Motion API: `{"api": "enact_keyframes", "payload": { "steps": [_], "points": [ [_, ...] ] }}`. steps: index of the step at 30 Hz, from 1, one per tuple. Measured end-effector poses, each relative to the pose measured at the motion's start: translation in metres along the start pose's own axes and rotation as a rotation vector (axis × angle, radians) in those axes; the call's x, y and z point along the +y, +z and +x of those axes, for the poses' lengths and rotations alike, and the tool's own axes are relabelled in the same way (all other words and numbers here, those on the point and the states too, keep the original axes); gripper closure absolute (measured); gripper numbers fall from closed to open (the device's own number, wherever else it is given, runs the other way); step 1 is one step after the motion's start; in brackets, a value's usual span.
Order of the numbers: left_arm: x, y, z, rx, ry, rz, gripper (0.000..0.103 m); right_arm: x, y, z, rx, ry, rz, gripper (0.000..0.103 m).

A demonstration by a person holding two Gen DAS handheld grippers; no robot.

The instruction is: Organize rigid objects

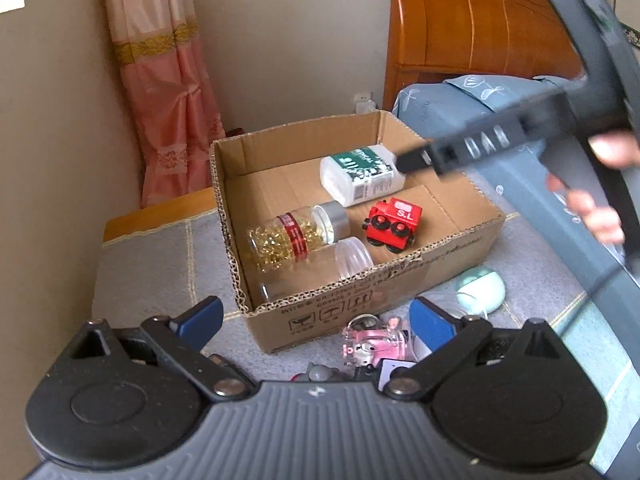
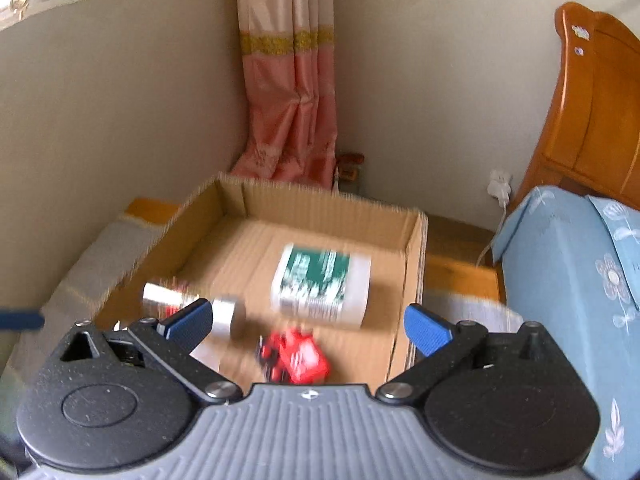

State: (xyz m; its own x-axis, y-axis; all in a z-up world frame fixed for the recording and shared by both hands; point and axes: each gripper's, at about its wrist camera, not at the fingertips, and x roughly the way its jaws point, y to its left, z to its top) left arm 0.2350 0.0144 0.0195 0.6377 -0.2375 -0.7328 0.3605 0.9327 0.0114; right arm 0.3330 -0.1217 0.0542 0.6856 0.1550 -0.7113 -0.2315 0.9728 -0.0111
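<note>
Corrugated cardboard box sits on the grey tiled-pattern surface. Inside, left to right: clear glass jar of gold capsules with silver cap, lying down; clear ribbed plastic jar; white flat bottle with green label; boxy red toy train. Left tongs spread wide, empty. Right tongs wide, empty, over box.

Grey checked mat, cardboard box on it, mint case, perhaps pink trinkets
</note>
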Motion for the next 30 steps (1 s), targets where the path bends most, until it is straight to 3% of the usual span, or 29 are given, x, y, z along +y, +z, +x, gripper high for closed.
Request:
{"api": "enact_keyframes", "payload": {
  "steps": [18,30],
  "points": [
    [0.011,-0.055,-0.017,0.005,0.017,-0.086,0.003,0.027,-0.133,-0.06,-0.009,-0.046,0.124,0.0],
    [0.029,-0.099,0.011,0.075,0.028,-0.092,0.002,0.044,-0.182,-0.059,0.016,-0.091,0.132,0.0]
  ]
}}
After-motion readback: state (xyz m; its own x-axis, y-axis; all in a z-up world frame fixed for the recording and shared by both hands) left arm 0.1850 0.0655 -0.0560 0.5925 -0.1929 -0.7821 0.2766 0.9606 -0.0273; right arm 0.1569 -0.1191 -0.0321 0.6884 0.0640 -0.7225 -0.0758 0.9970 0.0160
